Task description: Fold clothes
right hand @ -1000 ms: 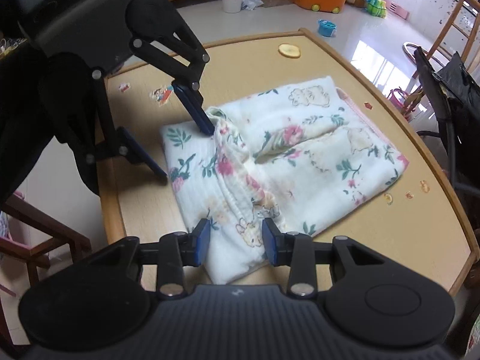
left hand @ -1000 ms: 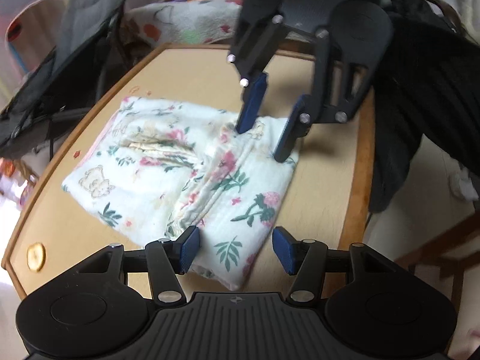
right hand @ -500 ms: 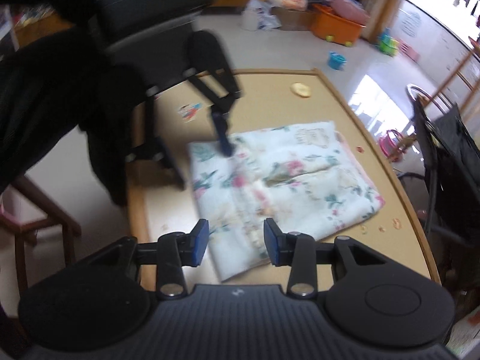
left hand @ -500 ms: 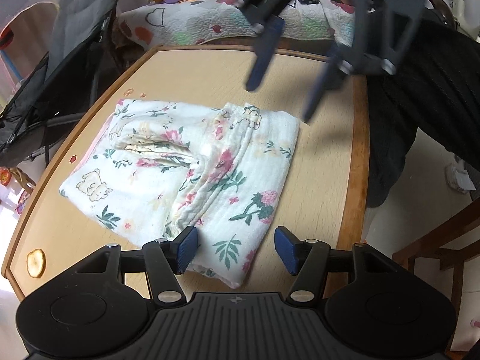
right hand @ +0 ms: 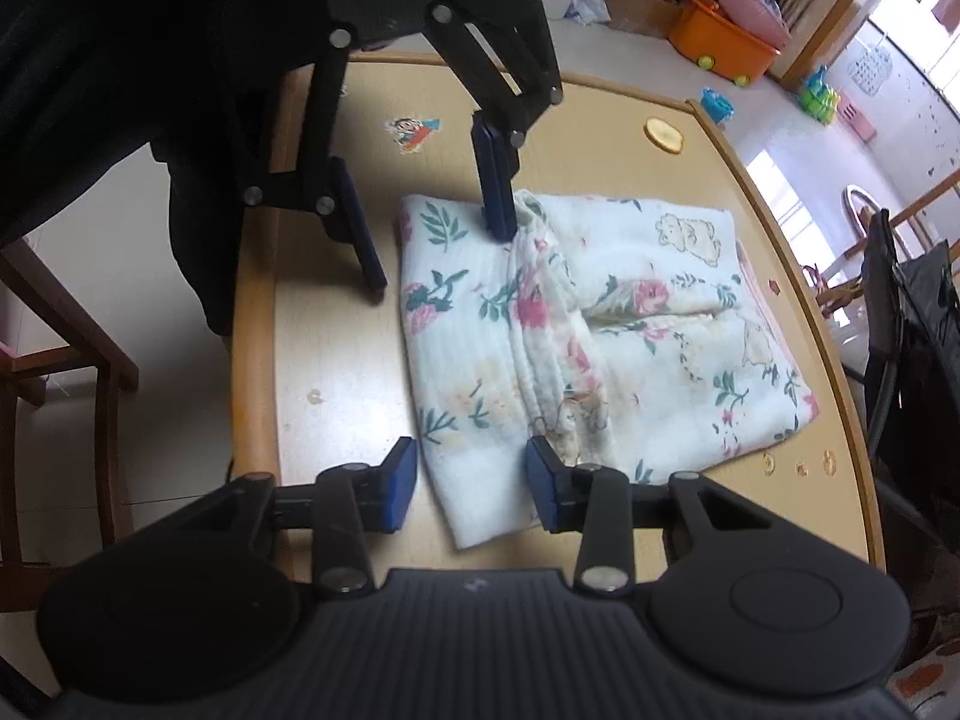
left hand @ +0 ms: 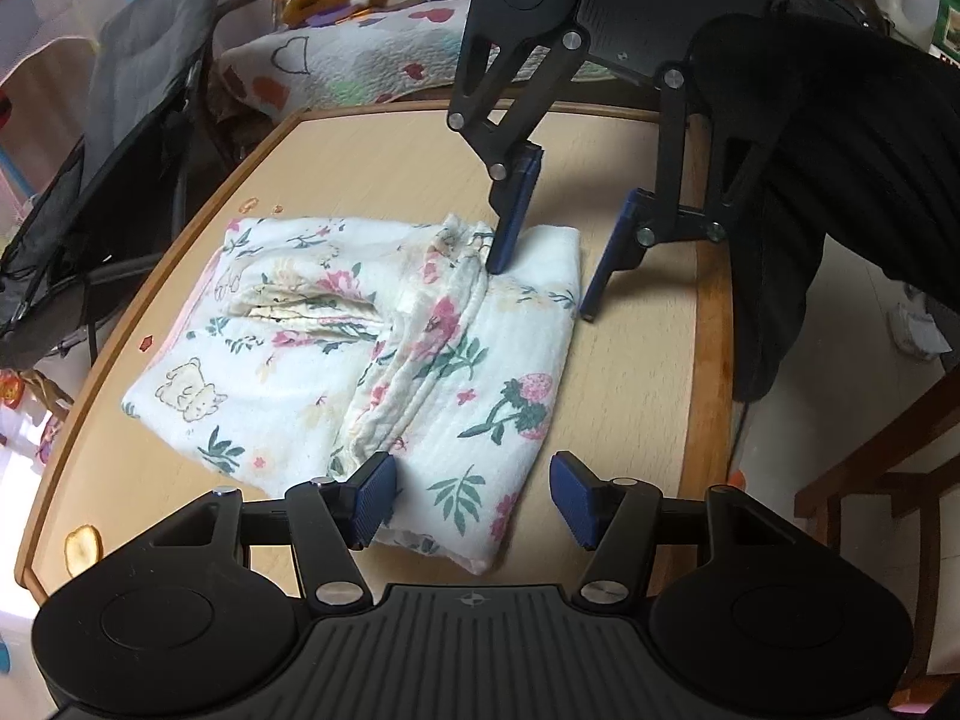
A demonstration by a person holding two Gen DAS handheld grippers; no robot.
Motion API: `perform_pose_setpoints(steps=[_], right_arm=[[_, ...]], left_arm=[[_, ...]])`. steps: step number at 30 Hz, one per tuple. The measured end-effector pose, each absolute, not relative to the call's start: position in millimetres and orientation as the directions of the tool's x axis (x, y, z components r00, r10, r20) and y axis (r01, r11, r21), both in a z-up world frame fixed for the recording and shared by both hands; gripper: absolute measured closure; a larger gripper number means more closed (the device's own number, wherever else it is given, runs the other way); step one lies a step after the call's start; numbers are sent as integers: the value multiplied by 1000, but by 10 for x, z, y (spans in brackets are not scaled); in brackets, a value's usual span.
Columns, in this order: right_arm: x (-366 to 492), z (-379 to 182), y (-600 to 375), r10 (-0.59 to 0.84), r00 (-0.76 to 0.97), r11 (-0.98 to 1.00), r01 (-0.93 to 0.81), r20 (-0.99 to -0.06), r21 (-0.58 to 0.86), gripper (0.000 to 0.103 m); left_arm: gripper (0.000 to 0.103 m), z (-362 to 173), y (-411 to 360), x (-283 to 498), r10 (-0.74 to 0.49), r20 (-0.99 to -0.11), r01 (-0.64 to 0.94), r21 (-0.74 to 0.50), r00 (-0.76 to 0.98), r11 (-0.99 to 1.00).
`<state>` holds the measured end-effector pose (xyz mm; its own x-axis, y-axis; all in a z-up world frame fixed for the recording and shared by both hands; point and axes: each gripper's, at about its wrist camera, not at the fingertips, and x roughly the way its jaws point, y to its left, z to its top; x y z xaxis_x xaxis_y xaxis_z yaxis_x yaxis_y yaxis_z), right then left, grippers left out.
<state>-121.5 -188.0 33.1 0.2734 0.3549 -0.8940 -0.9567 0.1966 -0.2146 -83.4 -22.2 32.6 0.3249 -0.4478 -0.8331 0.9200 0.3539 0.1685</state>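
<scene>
A white floral cloth (left hand: 336, 348) lies folded on the wooden table (left hand: 360, 138), with a bunched ridge running along its length. My left gripper (left hand: 474, 498) is open over the cloth's near end, one pad by the ridge and the other past the cloth's edge. At the far end my right gripper (left hand: 543, 291) is open too: one finger stands on the cloth beside the ridge, the other touches bare table. In the right wrist view the cloth (right hand: 630, 312) sits between the open right gripper (right hand: 471, 489) and the left gripper (right hand: 438, 261) opposite.
A person's dark sleeve (left hand: 840, 150) hangs over the table's right edge. A dark folding chair (left hand: 120, 120) stands to the left and a wooden chair (left hand: 870, 480) to the right. A round wooden disc (right hand: 663, 135) and a sticker (right hand: 414, 129) mark the tabletop.
The right gripper lifted off the cloth half a second ago and has come back down onto its far end. The left gripper has stayed at the near end.
</scene>
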Motion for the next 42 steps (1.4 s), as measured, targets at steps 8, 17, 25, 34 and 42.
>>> perform_pose_setpoints(steps=[8, 17, 25, 34, 42], right_arm=[[-1199, 304, -1859, 337, 311, 191, -947, -889, -259, 74], [-1138, 303, -1837, 341, 276, 231, -951, -899, -205, 93], [-1036, 363, -1930, 377, 219, 329, -940, -900, -91, 98], [-1192, 543, -2018, 406, 99, 335, -941, -908, 47, 98], [-1327, 539, -2092, 428, -69, 355, -904, -901, 237, 98]], left_arm=[[60, 343, -218, -834, -435, -841, 922, 176, 322, 344], [85, 349, -273, -822, -431, -848, 926, 164, 309, 340], [92, 375, -251, -798, -438, -853, 912, 98, 283, 398], [94, 482, -252, -978, -469, -866, 910, -41, 174, 413], [94, 496, -255, -1038, -502, -865, 870, -231, 21, 435]])
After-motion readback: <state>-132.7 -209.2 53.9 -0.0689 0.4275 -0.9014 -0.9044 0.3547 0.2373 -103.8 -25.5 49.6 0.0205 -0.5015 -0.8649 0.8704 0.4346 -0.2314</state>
